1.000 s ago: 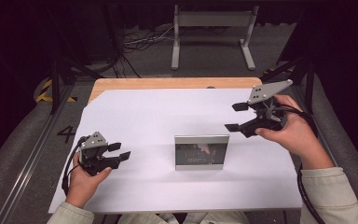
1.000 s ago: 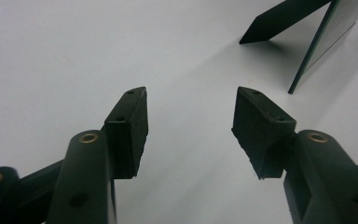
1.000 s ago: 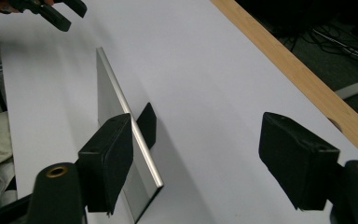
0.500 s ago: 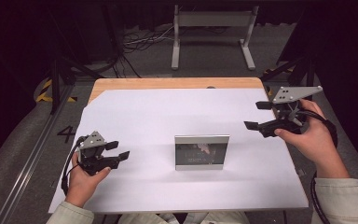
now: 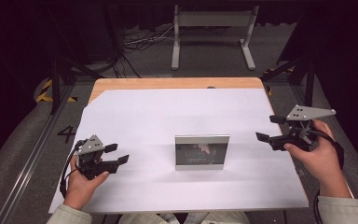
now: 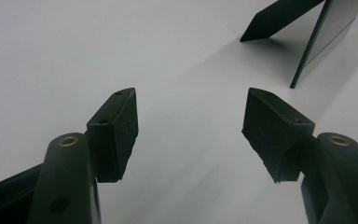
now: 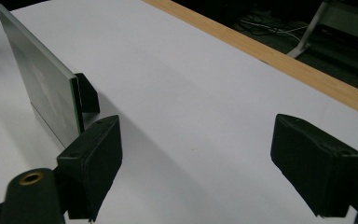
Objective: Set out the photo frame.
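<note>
We see the picture frame (image 5: 202,151) standing upright at the middle of the white table (image 5: 168,112), its long edge running side to side, its face towards us and its prop behind. Our right tongs (image 5: 268,128) sit right of the frame, our left tongs (image 5: 117,153) left of it and about as near. Both have just been opening wide, with nothing between them

My right gripper (image 7: 193,172) hangs wide apart over the white counter (image 7: 205,102); the picture frame (image 7: 42,88) stands upright beyond my left jaw.
</note>
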A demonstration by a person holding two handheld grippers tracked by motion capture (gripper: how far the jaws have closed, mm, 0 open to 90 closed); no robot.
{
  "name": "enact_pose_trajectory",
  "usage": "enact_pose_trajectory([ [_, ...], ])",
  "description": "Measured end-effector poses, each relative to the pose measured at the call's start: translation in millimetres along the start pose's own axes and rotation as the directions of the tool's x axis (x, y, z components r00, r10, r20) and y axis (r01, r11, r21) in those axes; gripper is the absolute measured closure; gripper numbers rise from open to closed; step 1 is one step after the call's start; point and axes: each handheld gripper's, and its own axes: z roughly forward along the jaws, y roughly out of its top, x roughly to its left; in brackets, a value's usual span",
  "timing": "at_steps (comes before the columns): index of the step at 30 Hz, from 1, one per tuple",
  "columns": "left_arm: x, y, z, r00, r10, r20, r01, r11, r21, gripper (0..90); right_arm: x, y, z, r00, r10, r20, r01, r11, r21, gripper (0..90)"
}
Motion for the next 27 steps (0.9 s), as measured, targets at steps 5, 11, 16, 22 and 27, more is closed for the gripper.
enact_pose_trajectory([
  [5, 0.3, -0.1, -0.1, 1.0, -0.004, -0.009, 0.004, 1.0, -0.004, 36.0, 0.9, -16.1, 5.9, 0.9999, 0.013, 0.007, -0.013, 0.9999, 0.001, 16.6],
  [11, 2.6, -1.2, -0.5, 0.9997, -0.016, -0.021, 0.016, 0.9998, -0.014, 35.4, 3.1, -30.3, 15.6, 0.9993, 0.034, 0.013, -0.034, 0.9994, -0.005, 16.5],
  [16, 4.7, -2.2, -1.2, 0.9993, -0.021, -0.032, 0.02, 0.9995, -0.023, 35.0, 3.5, -37.5, 24.1, 0.9992, 0.029, 0.028, -0.029, 0.9993, 0.022, 16.4],
  [22, 7.7, -3.9, -0.5, 0.9988, -0.032, -0.037, 0.031, 0.9992, -0.027, 34.2, 2.9, -53.7, 27.7, 0.9973, 0.055, 0.049, -0.057, 0.9982, 0.022, 16.5],
  [27, 8.5, -5.3, 2.5, 0.9982, -0.039, -0.045, 0.039, 0.9991, -0.014, 33.5, 1.7, -68.7, 33.1, 0.9937, 0.094, 0.062, -0.096, 0.995, 0.028, 16.4],
])
